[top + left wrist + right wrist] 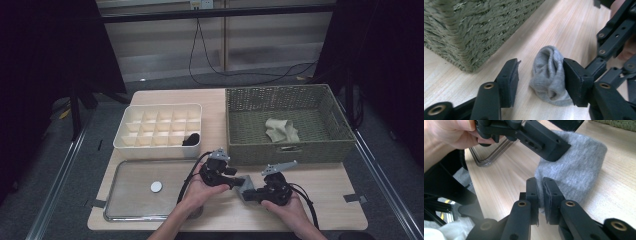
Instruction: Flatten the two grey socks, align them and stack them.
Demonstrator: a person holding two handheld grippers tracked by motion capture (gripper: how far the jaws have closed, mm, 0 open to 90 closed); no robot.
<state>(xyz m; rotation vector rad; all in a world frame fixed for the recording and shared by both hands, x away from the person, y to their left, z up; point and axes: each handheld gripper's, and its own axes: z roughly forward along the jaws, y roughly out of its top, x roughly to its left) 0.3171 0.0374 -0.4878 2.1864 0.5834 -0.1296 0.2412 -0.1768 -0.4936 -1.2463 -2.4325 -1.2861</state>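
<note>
So the grey sock (550,75) is sitting on the wooden table (330,200), just in front of the woven basket (287,150) and between the two hands. The right gripper (541,188) has its jaws pinched together on one edge of the fabric; you can see the knit squeezed thin between the pads in the right gripper view. The left gripper (540,77) is spread wide around the other end: one jaw touches the side of the sock, the other stands clear of it, so it isn't holding anything yet.

My read on how it'll handle: it's a soft, floppy, very light knit thing with zero stiffness. Whatever part isn't held will just sag or fold over. It's not slippery and not fragile, so a firm pinch is fine, but a shallow nip on a single layer could slide off once it's tugged. Best bet is probably for the left one to bite a good bunch of fabric at the rounded end, opposite the right one's hold, so the sock can be folded or stretched between the two.

Further back there's a beige cloth (281,130) lying in the basket, and a white divider box (157,125) with something dark (191,139) in one near-row cell.
</note>
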